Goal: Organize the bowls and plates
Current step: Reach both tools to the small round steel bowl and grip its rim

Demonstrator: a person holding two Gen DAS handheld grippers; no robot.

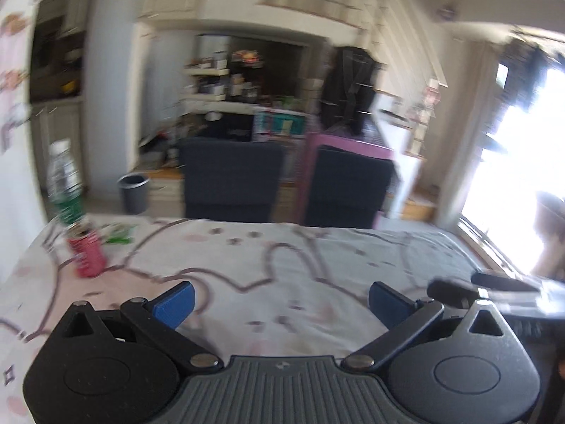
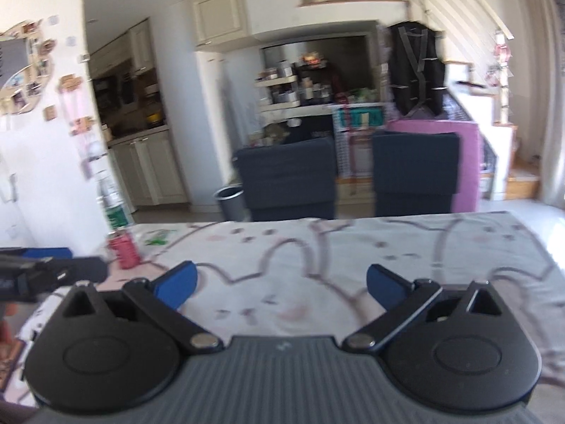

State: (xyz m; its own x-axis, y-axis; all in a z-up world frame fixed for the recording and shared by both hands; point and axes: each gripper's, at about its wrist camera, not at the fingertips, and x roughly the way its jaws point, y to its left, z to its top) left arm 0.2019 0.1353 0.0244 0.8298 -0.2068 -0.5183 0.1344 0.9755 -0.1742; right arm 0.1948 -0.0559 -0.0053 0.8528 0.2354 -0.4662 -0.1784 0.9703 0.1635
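Observation:
No plate or bowl shows in either view. My left gripper (image 1: 281, 304) stands wide open above the table's patterned cloth (image 1: 282, 254), with nothing between its blue pads (image 1: 175, 303). My right gripper (image 2: 280, 288) is also wide open and empty over the same cloth (image 2: 317, 247), its blue pads (image 2: 176, 282) spread apart. The right gripper's dark body (image 1: 487, 291) shows blurred at the right edge of the left wrist view. The left gripper's body (image 2: 46, 274) shows at the left edge of the right wrist view. Both views are smeared by motion.
A red can (image 1: 86, 252) and a clear bottle with a green label (image 1: 65, 183) stand at the table's far left corner, also seen as can (image 2: 123, 249) and bottle (image 2: 114, 205). Two dark chairs (image 1: 229, 180) (image 2: 415, 173) stand behind the far edge, a grey bin (image 1: 134, 192) beside them.

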